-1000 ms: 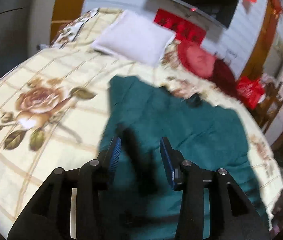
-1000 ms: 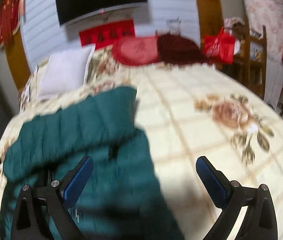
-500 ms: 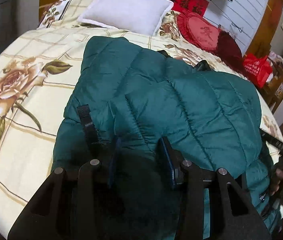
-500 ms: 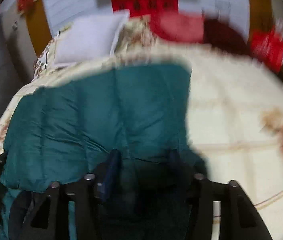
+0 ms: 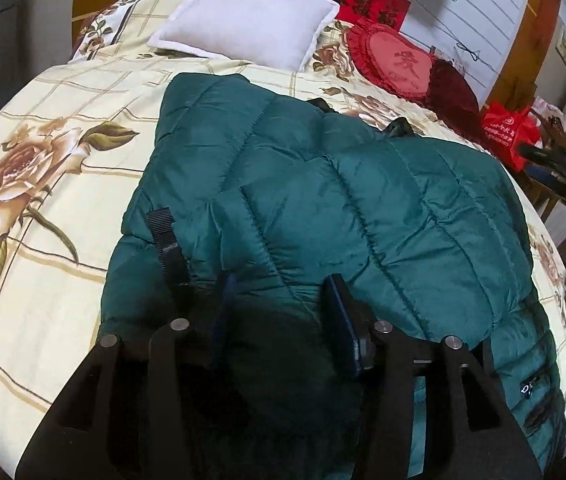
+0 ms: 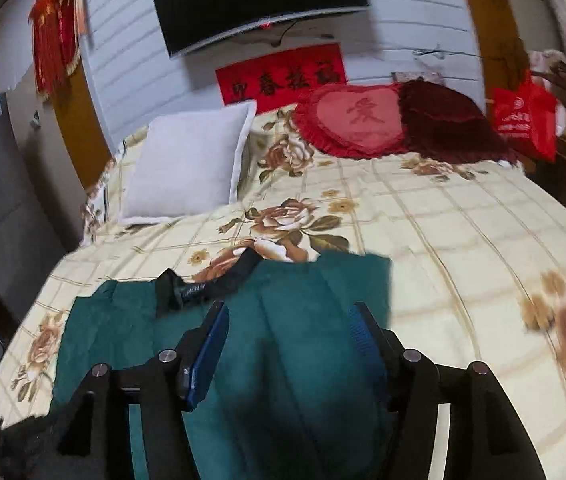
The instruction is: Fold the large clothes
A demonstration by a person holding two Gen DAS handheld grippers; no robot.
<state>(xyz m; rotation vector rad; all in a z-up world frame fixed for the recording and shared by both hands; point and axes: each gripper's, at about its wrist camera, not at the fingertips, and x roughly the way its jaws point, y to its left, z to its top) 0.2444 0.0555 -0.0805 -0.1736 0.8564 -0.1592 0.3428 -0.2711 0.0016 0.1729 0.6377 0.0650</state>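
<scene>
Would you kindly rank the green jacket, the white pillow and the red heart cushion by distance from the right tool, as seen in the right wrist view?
1. Green jacket, directly under the right tool.
2. White pillow, far left.
3. Red heart cushion, far end, right of centre.

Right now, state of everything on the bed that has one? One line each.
Green jacket: folded over, flat on the bed.
Left gripper: jaws just opening, jacket fabric between them.
Right gripper: jaws just opening, above the jacket.
White pillow: lying at the head of the bed.
Heart cushion: propped against the wall.
</scene>
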